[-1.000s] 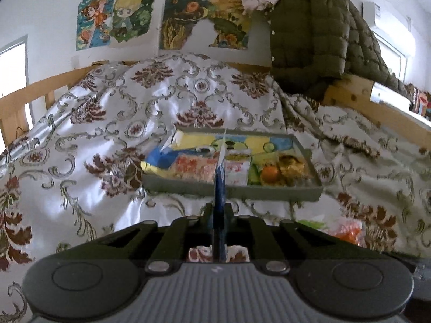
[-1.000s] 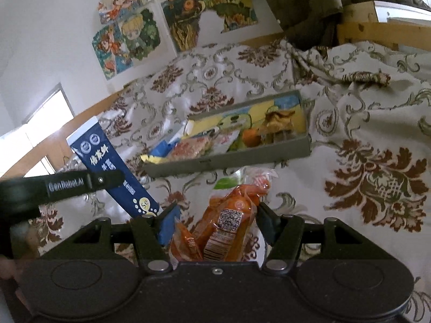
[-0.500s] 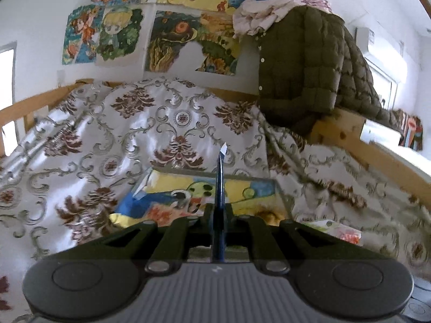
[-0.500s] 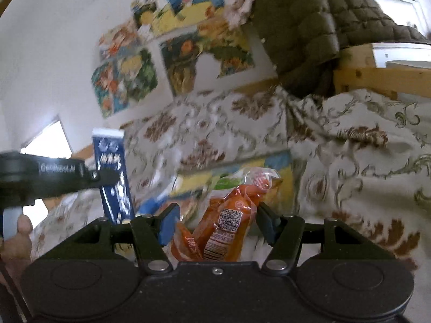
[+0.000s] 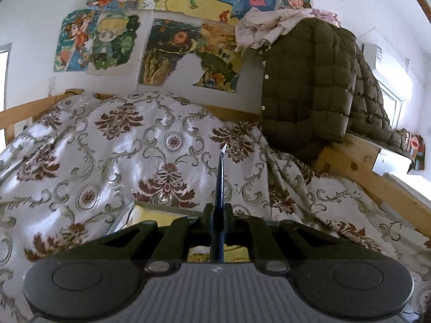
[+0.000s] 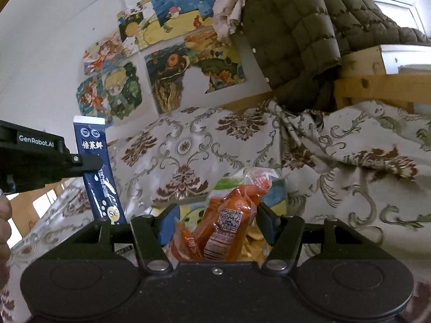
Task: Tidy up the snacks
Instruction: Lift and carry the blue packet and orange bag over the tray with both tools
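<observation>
1. Two grippers, two snacks, one in each. The left gripper point(image 5: 220, 215) has its jaws pinched all the way in on a flat blue sachet point(image 5: 219, 188), seen edge-on from its own camera; from the right wrist view the same blue sachet point(image 6: 98, 172) stands upright in the air with white print down its face, clamped in the left gripper point(image 6: 91, 161) at the picture's left edge.
2. Over on the right gripper point(image 6: 215, 226), the jaws sit about half wide around a clear bag of orange snack packs point(image 6: 229, 215), a QR label facing the camera, the blue pads point(image 6: 168, 222) against its sides.
3. One tray point(image 5: 129, 215) only, and barely showing: a grey rim and a strip of yellow inside peek out over the left gripper's body. In the right view a bit of yellow and blue floor shows behind the bag; what lies in it is hidden.
4. Underneath is a bed with a white quilt point(image 5: 121, 148) patterned in maroon and grey scrolls, rumpled at the right, framed by a wooden rail point(image 5: 377, 177).
5. Up on the white wall, several cartoon posters point(image 5: 167, 32); I can't get a firm count.
6. One olive quilted jacket point(image 5: 309, 80) hangs over the raised wooden ledge, with a pale cloth point(image 5: 269, 29) bunched on top.
</observation>
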`<action>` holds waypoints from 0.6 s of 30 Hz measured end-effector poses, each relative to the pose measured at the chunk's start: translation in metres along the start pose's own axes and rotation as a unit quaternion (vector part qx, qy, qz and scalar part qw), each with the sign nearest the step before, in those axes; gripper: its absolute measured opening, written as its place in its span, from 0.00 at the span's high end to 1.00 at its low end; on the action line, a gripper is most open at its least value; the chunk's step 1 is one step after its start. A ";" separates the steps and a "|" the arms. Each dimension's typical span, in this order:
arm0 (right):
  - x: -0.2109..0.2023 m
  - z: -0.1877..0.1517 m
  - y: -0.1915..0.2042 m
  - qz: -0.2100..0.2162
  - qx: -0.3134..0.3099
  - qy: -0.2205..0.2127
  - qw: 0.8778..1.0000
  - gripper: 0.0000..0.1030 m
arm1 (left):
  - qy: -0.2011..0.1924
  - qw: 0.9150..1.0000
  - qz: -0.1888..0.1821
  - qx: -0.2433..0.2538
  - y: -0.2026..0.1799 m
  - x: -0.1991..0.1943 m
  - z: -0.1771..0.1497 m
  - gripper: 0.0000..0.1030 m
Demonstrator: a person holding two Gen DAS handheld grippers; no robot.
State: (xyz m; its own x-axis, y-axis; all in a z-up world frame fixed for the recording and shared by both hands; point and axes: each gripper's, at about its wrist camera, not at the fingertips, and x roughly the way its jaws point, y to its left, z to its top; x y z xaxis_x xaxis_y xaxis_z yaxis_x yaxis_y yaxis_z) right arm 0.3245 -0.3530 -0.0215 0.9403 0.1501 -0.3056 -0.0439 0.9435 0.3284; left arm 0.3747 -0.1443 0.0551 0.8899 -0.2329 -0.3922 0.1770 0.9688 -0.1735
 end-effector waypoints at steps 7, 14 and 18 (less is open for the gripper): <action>0.039 -0.016 -0.014 0.004 0.003 0.012 1.000 0.38 | 0.027 1.000 0.002 0.013 -0.005 0.047 -0.013 0.93; 0.058 -0.032 -0.016 -0.001 0.005 0.042 0.999 0.38 | 0.052 0.998 0.013 -0.014 0.007 0.070 -0.031 0.93; 0.061 -0.038 -0.016 -0.001 0.006 0.054 0.999 0.37 | 0.069 0.997 0.028 -0.025 0.014 0.078 -0.039 0.93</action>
State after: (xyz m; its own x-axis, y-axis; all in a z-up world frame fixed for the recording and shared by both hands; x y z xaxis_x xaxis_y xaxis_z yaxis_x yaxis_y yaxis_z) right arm 0.3695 -0.3477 -0.0795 0.8987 0.1799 -0.4000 -0.0372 0.9400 0.3391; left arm 0.4300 -0.1521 -0.0127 0.8308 -0.1912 -0.5226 0.1039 0.9759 -0.1919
